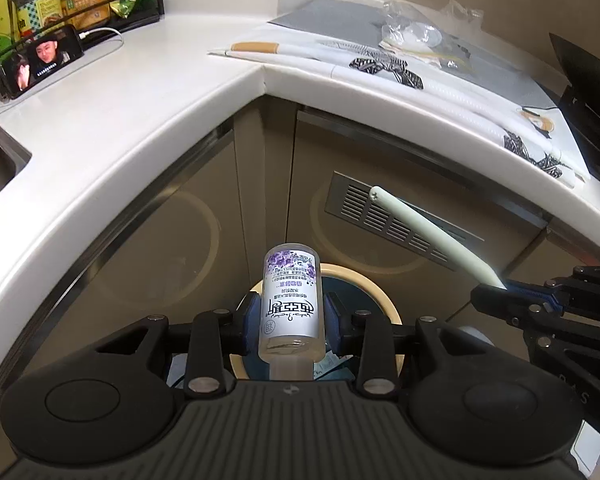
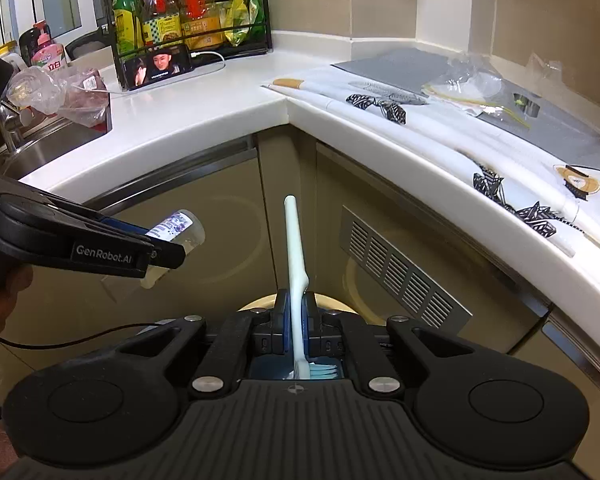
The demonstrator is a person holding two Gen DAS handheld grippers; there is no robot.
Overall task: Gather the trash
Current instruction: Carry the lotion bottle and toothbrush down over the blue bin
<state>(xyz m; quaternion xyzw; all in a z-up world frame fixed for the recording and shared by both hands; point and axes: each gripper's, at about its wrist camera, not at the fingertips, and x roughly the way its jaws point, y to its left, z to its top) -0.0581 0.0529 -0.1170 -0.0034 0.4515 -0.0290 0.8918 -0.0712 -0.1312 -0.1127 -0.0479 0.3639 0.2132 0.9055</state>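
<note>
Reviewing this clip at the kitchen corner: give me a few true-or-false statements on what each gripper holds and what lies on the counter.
1. The left gripper holds a small clear bottle between its jaws. True.
2. The right gripper is empty. False: its jaws are shut on a white toothbrush, handle pointing away from the camera.
3. A phone showing a video leans against the black rack of bottles. True.
4. The bottle already lies in the bin. False: it is held above the round cream-rimmed bin.
5. The patterned mat lies on the floor. False: it is spread on the white counter.
</note>
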